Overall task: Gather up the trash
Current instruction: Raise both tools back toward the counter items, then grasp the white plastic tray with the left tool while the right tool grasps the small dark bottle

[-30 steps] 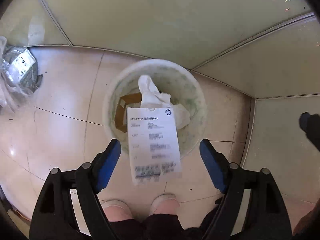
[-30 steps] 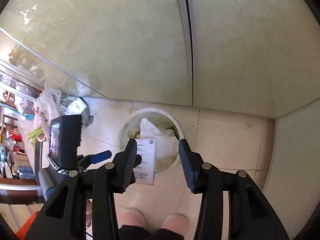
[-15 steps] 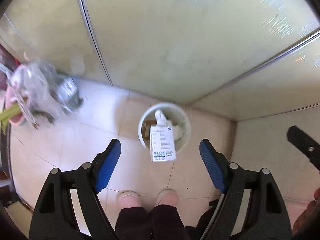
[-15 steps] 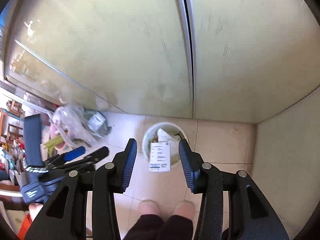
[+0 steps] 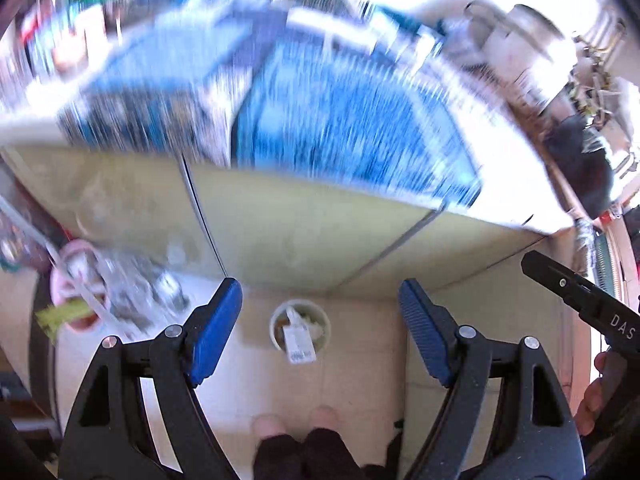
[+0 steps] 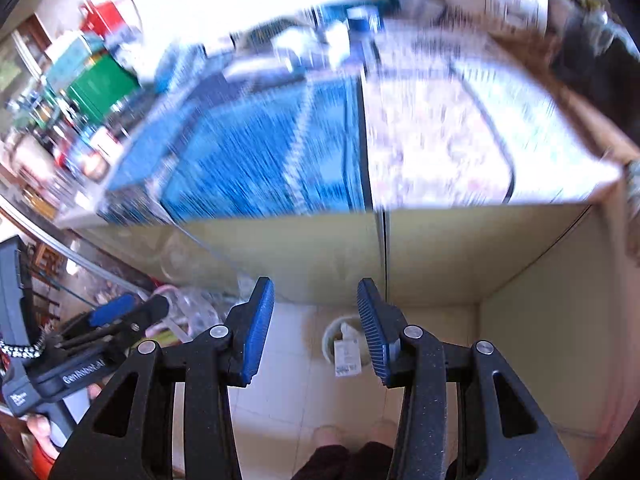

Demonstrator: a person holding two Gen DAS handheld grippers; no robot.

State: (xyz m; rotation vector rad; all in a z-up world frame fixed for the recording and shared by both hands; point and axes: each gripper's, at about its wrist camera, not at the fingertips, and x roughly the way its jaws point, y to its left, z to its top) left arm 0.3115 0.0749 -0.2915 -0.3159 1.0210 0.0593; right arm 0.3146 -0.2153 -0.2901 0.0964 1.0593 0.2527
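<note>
Far below on the tiled floor stands a round white bin (image 5: 301,310) with crumpled white paper inside. A printed paper sheet (image 5: 299,345) hangs over its near rim. High above it my left gripper (image 5: 320,312) is open, nothing between its blue pads. In the right wrist view the same bin (image 6: 331,336) and sheet (image 6: 346,357) show small, partly behind a finger. My right gripper (image 6: 315,320) is also open and empty, its jaws closer together. The other gripper (image 6: 108,316) shows at the left of that view.
A countertop with a blue patterned cloth (image 5: 340,120) and blurred clutter fills the upper half. Pale green cabinet fronts (image 5: 288,240) drop to the floor. Plastic bags (image 5: 120,288) lie at the left. A person's feet (image 5: 294,420) stand near the bin.
Both grippers have risen far above the bin, which has shrunk in both views. The countertop has come into view, blurred. The sheet still hangs on the bin's rim.
</note>
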